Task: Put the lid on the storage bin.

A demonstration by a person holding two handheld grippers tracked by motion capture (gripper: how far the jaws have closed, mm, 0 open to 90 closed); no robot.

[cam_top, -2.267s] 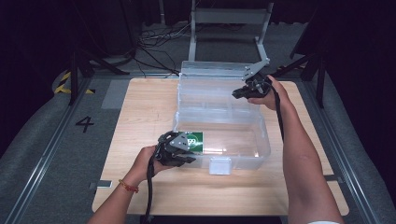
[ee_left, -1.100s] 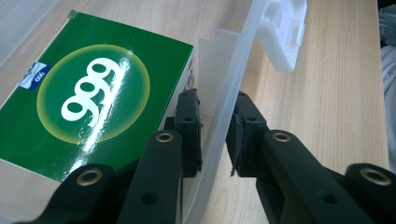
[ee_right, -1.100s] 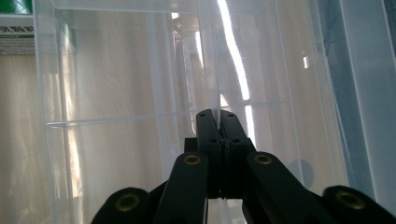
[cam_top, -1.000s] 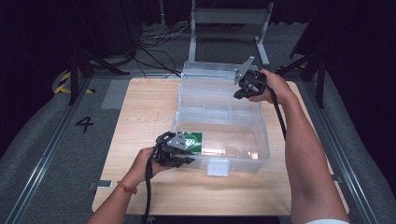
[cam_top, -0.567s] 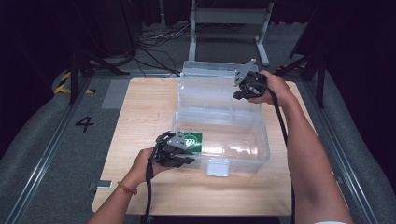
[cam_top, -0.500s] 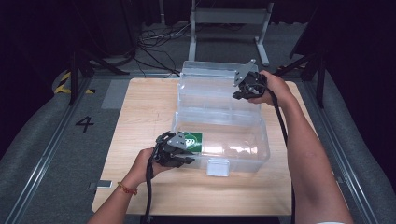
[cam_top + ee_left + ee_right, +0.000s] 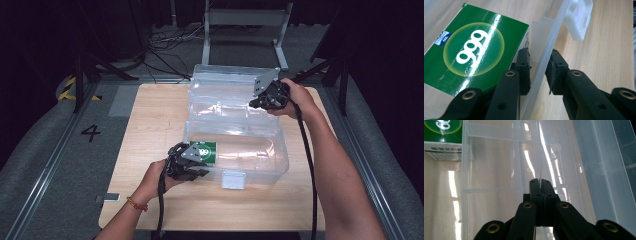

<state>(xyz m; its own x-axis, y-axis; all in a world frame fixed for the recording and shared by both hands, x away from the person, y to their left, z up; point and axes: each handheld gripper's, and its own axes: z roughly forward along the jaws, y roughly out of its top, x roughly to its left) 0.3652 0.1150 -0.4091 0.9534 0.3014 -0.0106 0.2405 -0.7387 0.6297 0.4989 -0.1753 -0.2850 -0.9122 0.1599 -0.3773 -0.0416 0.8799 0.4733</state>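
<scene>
A clear plastic box [image 7: 250, 167] stands on the wooden table [image 7: 150, 125], its hinged lid [image 7: 225, 82] raised at the back. A green carton [image 7: 205, 150] marked 999 lies inside at the front left corner. My left gripper [image 7: 197, 170] is at that corner. In the left gripper view, the left gripper [image 7: 539, 53] is shut on the box's front wall [image 7: 549, 45], one jaw inside beside the green carton [image 7: 474, 50]. My right gripper [image 7: 255, 104] is at the lid's right end. In the right gripper view, the right gripper [image 7: 539, 181] is shut on a thin clear edge of the lid [image 7: 584, 170].
A white latch [image 7: 232, 179] sits on the box's front wall. Behind the table stands a metal frame [image 7: 245, 20], with cables on the floor. A small grey tag [image 7: 109, 198] lies at the table's front left corner. Bare wood lies left of the box.
My right gripper has shifted slightly to the right with the lid edge still in it. The left gripper and the green carton have stayed put.
</scene>
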